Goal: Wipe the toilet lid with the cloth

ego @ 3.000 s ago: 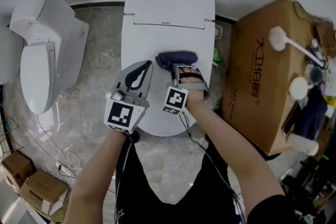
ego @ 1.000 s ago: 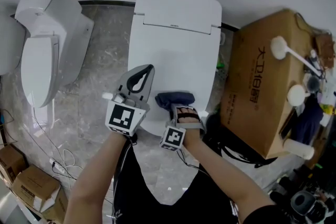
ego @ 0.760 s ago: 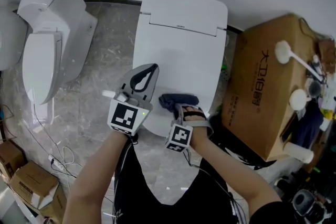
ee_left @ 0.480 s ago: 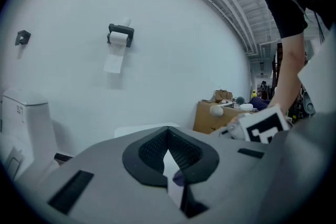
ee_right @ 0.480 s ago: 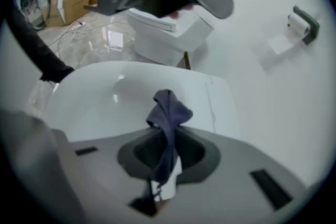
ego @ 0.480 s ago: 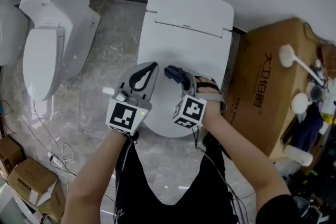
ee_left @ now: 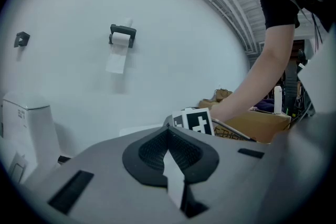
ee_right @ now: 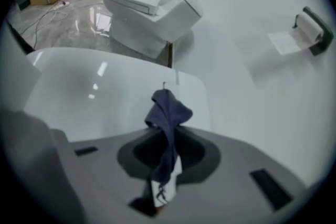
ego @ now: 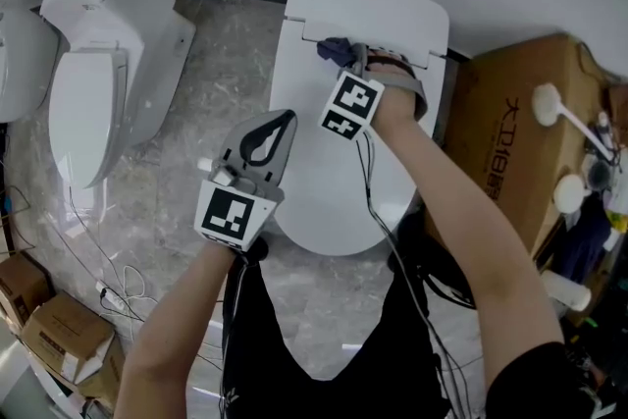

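Bathroom floor of grey marbled tile, white wall at the far side; toilet lid (ego: pixel 334 152) down, second toilet (ego: pixel 93 83) to the left, cardboard box (ego: pixel 496 142) to the right; right tool (ego: pixel 343 56) clenched on the dark blue cloth (ego: pixel 332 47) at the lid's far end, by the hinge seam; left tool (ego: pixel 283 121) closed and empty, near the lid's left edge; risks, as I judge them: only a thin fold looks pinched, so a hard drag could pull the cloth free; bunched cloth may snag at the seam; bare tool tips could scrape the lid.

Bare toilet lid (ego: pixel 329 177); cardboard box (ego: pixel 510 137) just beside, right
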Available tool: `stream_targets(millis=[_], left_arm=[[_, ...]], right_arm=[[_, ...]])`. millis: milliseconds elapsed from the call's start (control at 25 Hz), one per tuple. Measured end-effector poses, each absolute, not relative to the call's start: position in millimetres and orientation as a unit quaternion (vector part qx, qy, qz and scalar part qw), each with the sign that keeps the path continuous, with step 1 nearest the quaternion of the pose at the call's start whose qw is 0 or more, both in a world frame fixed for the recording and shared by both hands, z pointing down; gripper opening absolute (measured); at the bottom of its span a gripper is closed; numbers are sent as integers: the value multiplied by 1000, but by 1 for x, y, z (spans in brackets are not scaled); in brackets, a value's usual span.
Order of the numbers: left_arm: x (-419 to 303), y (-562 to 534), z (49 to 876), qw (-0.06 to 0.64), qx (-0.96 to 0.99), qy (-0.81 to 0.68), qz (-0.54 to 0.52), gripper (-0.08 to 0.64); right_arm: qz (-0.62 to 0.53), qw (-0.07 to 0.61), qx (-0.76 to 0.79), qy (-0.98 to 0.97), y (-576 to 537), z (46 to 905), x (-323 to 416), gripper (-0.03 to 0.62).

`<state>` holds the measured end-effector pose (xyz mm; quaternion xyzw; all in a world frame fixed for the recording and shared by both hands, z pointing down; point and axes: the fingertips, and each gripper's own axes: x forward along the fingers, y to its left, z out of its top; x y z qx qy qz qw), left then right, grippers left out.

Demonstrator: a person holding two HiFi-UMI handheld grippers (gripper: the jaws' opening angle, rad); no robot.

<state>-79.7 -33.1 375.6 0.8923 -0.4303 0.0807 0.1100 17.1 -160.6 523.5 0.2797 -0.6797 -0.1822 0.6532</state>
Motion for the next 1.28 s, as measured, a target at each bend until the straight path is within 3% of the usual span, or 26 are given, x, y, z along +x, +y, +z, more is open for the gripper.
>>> stream_targets(millis=[320, 1280], left_arm=[[-89, -29, 384, 117, 890, -431, 89, 9], [-87, -34, 384, 115, 892, -428, 90, 9]], right_arm=[[-194, 671, 264, -665, -199, 542, 8, 66], [-162, 683, 208, -681, -124, 576, -5, 66]])
